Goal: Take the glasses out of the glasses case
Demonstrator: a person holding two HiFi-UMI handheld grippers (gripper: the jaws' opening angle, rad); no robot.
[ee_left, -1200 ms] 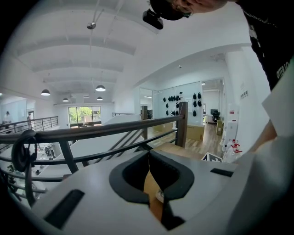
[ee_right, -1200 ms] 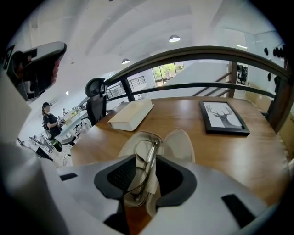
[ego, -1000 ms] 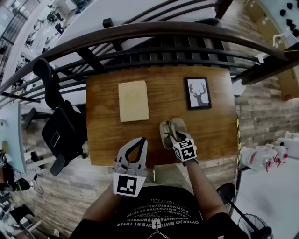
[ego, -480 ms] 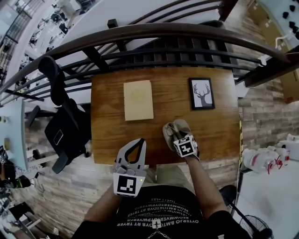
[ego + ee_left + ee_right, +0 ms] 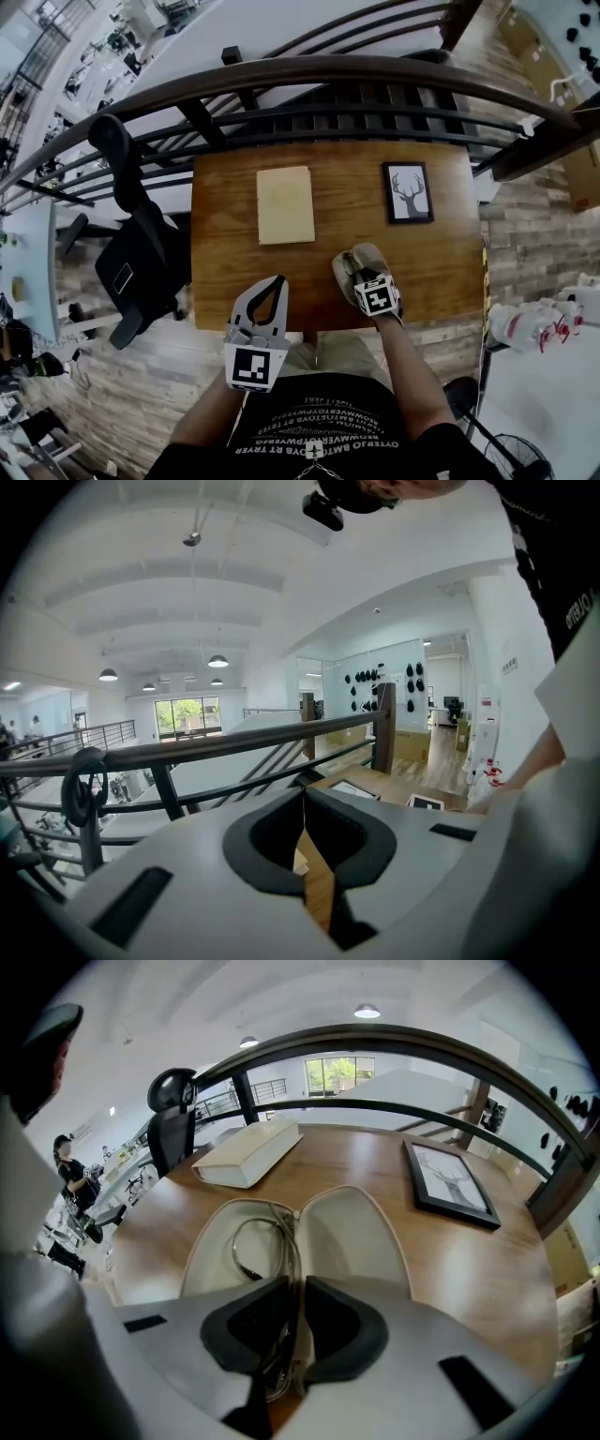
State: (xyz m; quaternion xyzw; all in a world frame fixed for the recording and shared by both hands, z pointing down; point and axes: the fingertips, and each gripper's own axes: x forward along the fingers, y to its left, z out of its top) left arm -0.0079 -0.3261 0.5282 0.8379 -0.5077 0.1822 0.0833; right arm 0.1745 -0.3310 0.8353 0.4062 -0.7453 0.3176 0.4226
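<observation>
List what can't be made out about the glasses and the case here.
- Right gripper view: the thin metal-framed glasses' near end is hidden behind the right gripper's dark pads; its jaws have just been closing, frame between them.
- Head view: that gripper covers the near half of the open beige glasses case; glasses too small.
- Left gripper view: the shut left gripper's own body hides both.

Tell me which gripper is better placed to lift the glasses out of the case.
The right gripper. It is at the open case and its jaws have just been closing on the glasses. The left gripper, shut and empty, is at the near edge of the table, apart from it.
</observation>
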